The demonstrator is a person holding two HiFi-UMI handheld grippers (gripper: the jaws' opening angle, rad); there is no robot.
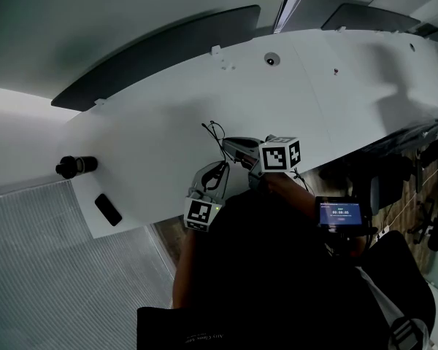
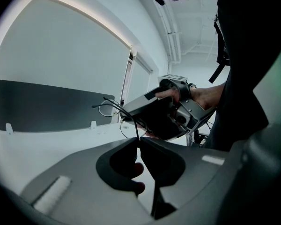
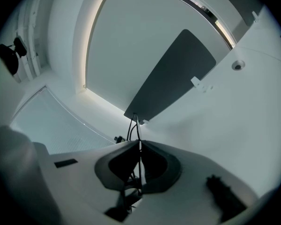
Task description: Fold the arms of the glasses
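Note:
Thin black wire glasses (image 1: 216,133) hang just above the white table (image 1: 160,122), held between both grippers. In the left gripper view a lens ring (image 2: 105,108) and a thin arm run down into my left gripper (image 2: 138,141), whose jaws are pressed together on that arm. My right gripper (image 2: 125,112) grips the frame from the right side. In the right gripper view the jaws (image 3: 140,144) are closed on a wire part of the glasses (image 3: 134,125), which sticks out past the tips. From the head view, the left gripper (image 1: 221,169) and right gripper (image 1: 227,144) sit close together at the table's near edge.
A black phone (image 1: 108,209) and a black cylinder (image 1: 76,166) lie at the table's left end. Dark divider panels (image 1: 157,53) stand along the far edge. A round port (image 1: 271,60) is set in the tabletop. A small lit screen (image 1: 341,214) sits by the person's right side.

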